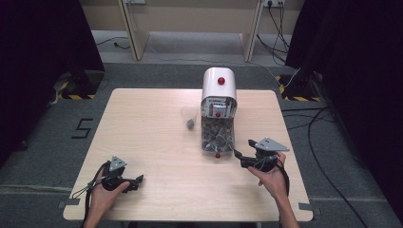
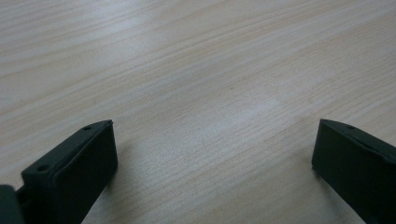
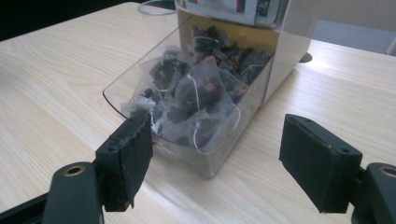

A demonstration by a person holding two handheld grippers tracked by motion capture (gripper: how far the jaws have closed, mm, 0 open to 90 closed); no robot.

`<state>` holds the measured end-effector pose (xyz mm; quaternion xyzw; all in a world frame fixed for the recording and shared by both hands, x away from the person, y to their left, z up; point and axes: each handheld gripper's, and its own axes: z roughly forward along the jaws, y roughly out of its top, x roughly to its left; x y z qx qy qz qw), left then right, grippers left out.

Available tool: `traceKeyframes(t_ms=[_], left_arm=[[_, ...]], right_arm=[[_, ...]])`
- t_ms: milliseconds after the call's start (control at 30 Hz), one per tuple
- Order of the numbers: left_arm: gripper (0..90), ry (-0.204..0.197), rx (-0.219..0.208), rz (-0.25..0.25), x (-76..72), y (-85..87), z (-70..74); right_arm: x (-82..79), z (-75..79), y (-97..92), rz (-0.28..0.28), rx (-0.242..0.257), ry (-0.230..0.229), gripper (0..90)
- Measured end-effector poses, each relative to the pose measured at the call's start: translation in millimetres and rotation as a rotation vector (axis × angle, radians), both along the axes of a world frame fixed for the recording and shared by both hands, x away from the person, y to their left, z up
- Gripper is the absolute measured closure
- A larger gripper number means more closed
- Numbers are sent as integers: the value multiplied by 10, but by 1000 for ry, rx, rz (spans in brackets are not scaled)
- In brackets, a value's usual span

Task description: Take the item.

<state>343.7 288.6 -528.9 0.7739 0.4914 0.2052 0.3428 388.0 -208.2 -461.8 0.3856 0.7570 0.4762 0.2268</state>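
We have the right gripper (image 1: 242,156) down at the near right of the table (image 1: 152,142), held in the right hand (image 1: 272,175), jaws spread wide and pointed toward the clear drawer (image 1: 217,137). That drawer stands pulled out at the foot of the white dispenser (image 1: 219,85), which sits at the far middle of the table with a red knob on its rounded top. From the right gripper view, the drawer (image 3: 205,154) sits just ahead of our jaws, its near corner between them, and the left jaw's tip overlaps that corner in the picture; whether it touches we cannot tell. Nothing is clamped. Inside the drawer lies a heap of tea bags (image 3: 196,93), gauzy pouches with dark leaves and thin white strings, piled up to the rim.

Just left of the dispenser stands a clear cup (image 1: 189,116) with something small and dark at its bottom; we see its rim (image 3: 156,5) beyond the drawer from the right gripper view as well.

Over on the near left, the left gripper (image 1: 138,180) lies low by the table's front edge in the left hand (image 1: 102,194), well apart from the dispenser. In the left gripper view its jaws stand wide apart over bare wood grain (image 2: 210,93), holding nothing.
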Motion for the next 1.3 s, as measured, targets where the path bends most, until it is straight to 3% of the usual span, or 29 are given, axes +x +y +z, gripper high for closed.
traceKeyframes(t_ms=[1300], left_arm=[[0, -1, -2, 3, -7, -1, -1]], right_arm=[[-197, -222, -126, -5, -36, 57, 235]])
